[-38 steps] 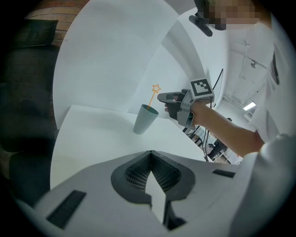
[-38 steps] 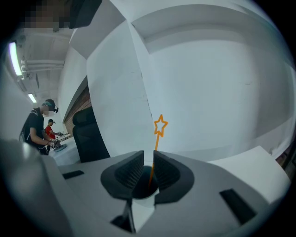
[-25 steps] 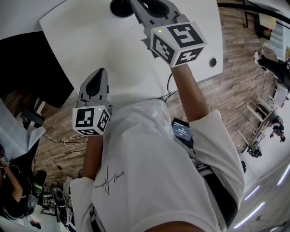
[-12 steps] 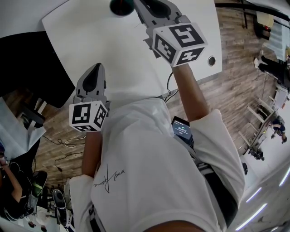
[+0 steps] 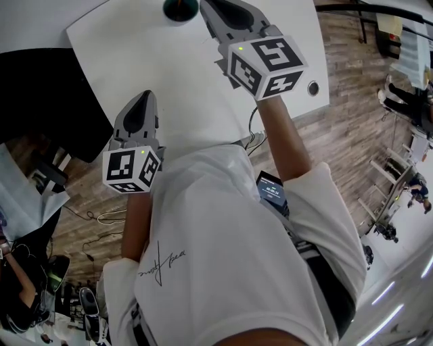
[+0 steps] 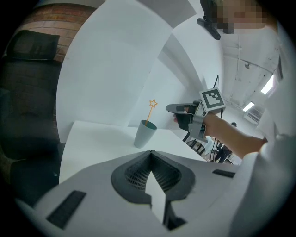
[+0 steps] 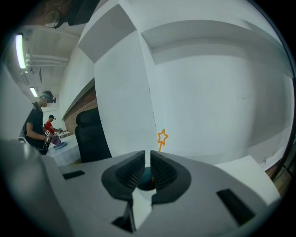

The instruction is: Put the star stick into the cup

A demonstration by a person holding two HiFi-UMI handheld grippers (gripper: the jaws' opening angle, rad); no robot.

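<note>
A grey-blue cup [image 6: 144, 133] stands on the white table [image 5: 169, 74], seen as a dark round rim [image 5: 180, 8] at the top of the head view. The orange star stick [image 6: 151, 111] stands upright in the cup, its star [image 7: 162, 137] above the rim. My right gripper [image 5: 215, 5] hovers just right of the cup at star height, apart from the stick; its jaws [image 7: 147, 155] show a narrow gap with nothing held. My left gripper [image 5: 143, 94] is shut and empty near the table's front edge, pointing at the cup [image 6: 151, 153].
A black office chair [image 5: 47, 101] stands left of the table, also in the right gripper view [image 7: 90, 134]. A cable grommet [image 5: 312, 88] sits near the table's right corner. A cable [image 5: 254, 138] hangs off the front edge. A person [image 7: 39, 122] stands far off.
My left gripper has moved a little forward toward the table. The right gripper stays beside the cup, which sits slightly higher in the head view.
</note>
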